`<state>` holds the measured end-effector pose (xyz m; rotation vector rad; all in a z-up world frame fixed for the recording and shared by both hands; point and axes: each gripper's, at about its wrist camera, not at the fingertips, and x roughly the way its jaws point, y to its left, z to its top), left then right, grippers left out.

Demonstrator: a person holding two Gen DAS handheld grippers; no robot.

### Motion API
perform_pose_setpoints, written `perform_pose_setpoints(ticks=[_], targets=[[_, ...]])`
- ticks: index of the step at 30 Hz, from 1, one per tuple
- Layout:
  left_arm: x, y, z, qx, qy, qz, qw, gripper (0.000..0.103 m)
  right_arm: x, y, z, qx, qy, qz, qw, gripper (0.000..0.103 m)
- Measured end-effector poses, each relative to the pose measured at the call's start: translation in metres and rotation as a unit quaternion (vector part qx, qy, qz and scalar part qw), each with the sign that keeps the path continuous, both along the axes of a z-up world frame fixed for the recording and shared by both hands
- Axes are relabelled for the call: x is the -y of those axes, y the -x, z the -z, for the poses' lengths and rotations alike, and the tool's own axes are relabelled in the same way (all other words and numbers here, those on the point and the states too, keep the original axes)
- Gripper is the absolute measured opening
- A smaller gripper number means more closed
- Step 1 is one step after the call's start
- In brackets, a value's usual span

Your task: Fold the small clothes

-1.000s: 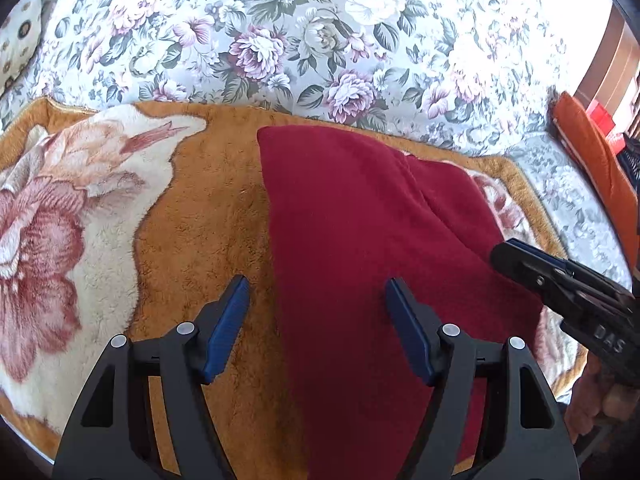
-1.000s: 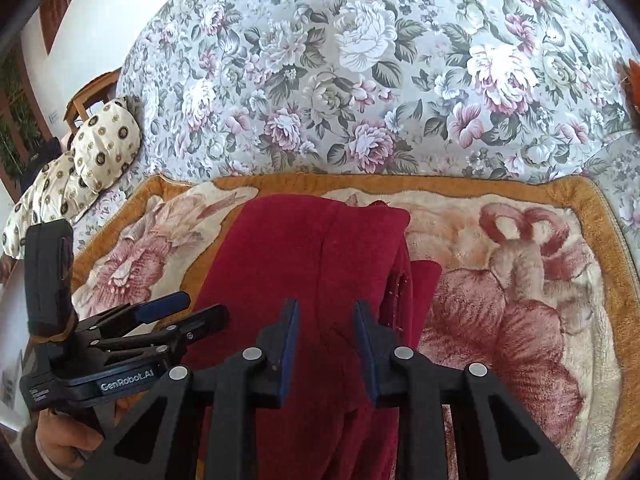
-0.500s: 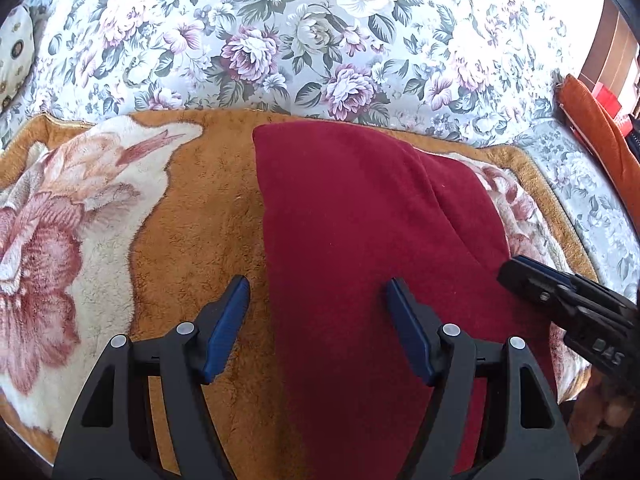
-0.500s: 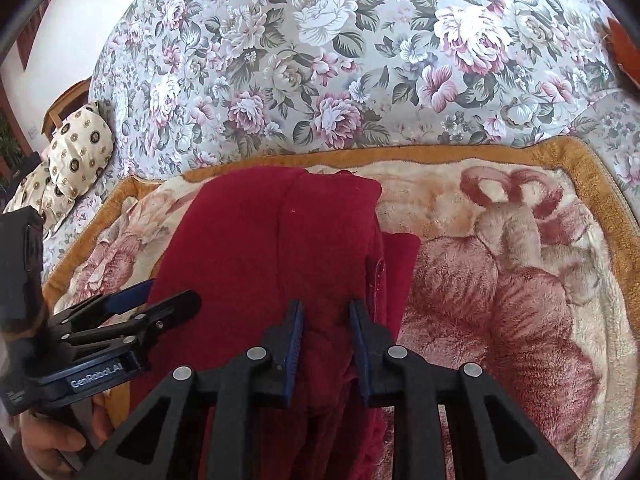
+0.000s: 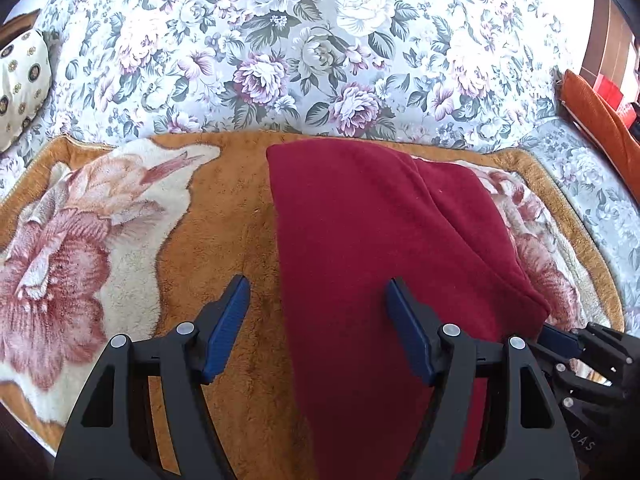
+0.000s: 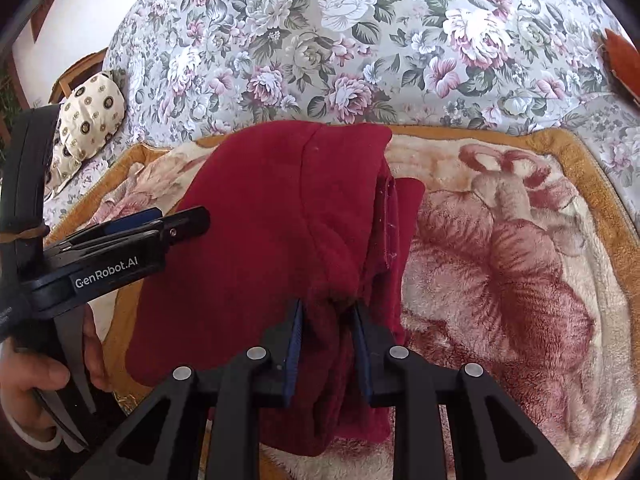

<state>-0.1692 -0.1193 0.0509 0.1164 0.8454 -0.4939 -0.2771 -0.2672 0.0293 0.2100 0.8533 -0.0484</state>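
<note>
A dark red fleece garment (image 5: 360, 240) lies partly folded on a plush orange and cream blanket (image 5: 224, 216); it also shows in the right wrist view (image 6: 260, 220). My left gripper (image 5: 318, 292) is open and empty, its jaws astride the garment's left edge. It shows from the side in the right wrist view (image 6: 176, 220). My right gripper (image 6: 326, 316) is shut on a bunched fold of the garment's near right edge. Its tip shows in the left wrist view (image 5: 560, 340) at the garment's right corner.
The blanket (image 6: 500, 260) covers a floral sofa (image 5: 300, 40). A cream patterned cushion (image 6: 88, 112) lies at the left. An orange cushion (image 5: 600, 120) lies at the right. A hand (image 6: 44, 376) holds the left gripper's handle.
My right gripper has closed tighter on the garment's edge and pushed forward. The garment's right side now lies smoother and further over. My left gripper has stayed open and moved slightly back.
</note>
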Motion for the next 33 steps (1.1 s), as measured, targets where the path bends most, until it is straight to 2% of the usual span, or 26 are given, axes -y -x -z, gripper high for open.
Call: perform_pose_setpoints(ticks=[6, 12, 15, 19, 25, 30, 33], targets=[[-0.007, 0.009, -0.011, 0.015, 0.001, -0.008, 0.9999, 0.071, -0.007, 0.012, -0.024, 0.027, 0.008, 0.001, 1.000, 0.023], [-0.014, 0.024, -0.029, 0.042, -0.006, -0.021, 0.9989, 0.071, -0.010, 0.020, -0.043, 0.052, 0.019, 0.027, 0.998, 0.024], [-0.021, 0.035, -0.036, 0.057, -0.005, -0.031, 0.9979, 0.071, -0.009, 0.025, -0.050, 0.061, 0.032, 0.040, 0.997, 0.027], [-0.029, 0.046, -0.040, 0.065, -0.004, -0.039, 0.9971, 0.071, -0.007, 0.029, -0.052, 0.067, 0.025, 0.054, 0.996, 0.038], [-0.034, 0.050, -0.046, 0.083, -0.005, -0.050, 0.9953, 0.071, -0.011, 0.029, -0.054, 0.072, 0.017, 0.059, 0.996, 0.040], [-0.038, 0.044, -0.043, 0.062, 0.012, -0.048, 0.9969, 0.071, -0.011, 0.028, -0.056, 0.076, 0.019, 0.060, 0.995, 0.041], [-0.037, 0.042, -0.041, 0.062, 0.007, -0.049, 0.9969, 0.071, -0.008, 0.027, -0.056, 0.075, 0.015, 0.063, 0.995, 0.041]])
